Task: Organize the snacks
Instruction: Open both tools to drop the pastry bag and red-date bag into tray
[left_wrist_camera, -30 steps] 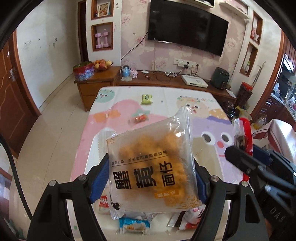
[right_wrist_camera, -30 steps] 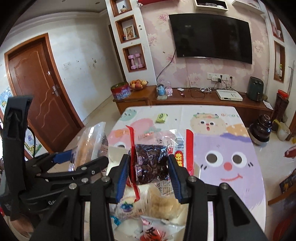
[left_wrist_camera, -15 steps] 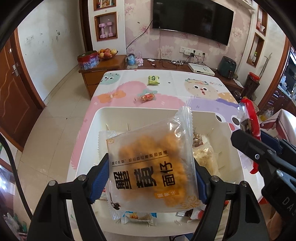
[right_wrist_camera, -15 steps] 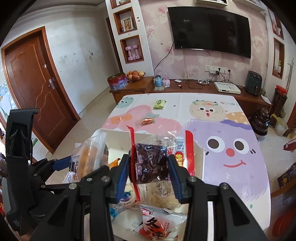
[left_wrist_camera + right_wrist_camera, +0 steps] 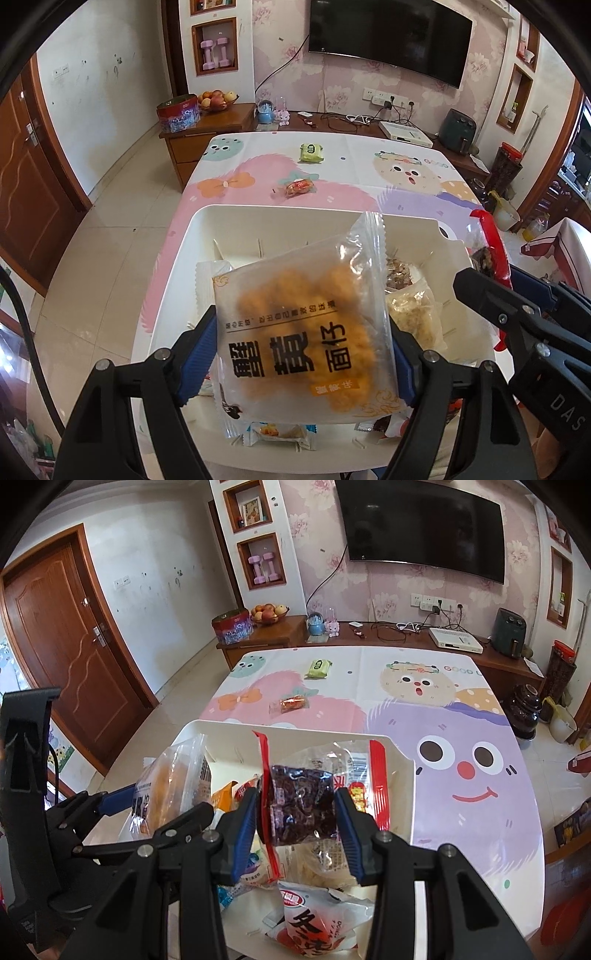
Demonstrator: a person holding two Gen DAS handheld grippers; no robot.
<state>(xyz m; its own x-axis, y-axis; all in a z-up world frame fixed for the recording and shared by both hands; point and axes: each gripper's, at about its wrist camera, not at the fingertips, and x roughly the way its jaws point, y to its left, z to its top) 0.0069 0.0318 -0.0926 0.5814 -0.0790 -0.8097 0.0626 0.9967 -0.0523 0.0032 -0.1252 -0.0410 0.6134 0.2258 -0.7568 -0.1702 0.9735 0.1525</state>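
My left gripper (image 5: 295,354) is shut on a clear packet of orange fried snack (image 5: 306,332) with black Chinese lettering, held above the white divided box (image 5: 258,218). My right gripper (image 5: 297,823) is shut on a red-edged packet of dark dried fruit (image 5: 303,805), held over the same box (image 5: 295,727). Each gripper shows at the edge of the other's view. Several snack packets lie in the box, among them a red-and-white one (image 5: 314,923) and a pale crumbly one (image 5: 413,317).
A green packet (image 5: 311,152) and a small red-orange packet (image 5: 297,187) lie on the cartoon tablecloth (image 5: 461,738) beyond the box. A wooden TV cabinet (image 5: 406,642) stands behind the table. Tiled floor (image 5: 122,206) lies to the left.
Both grippers have risen and pulled back with their packets; the box and table now show more fully below them.
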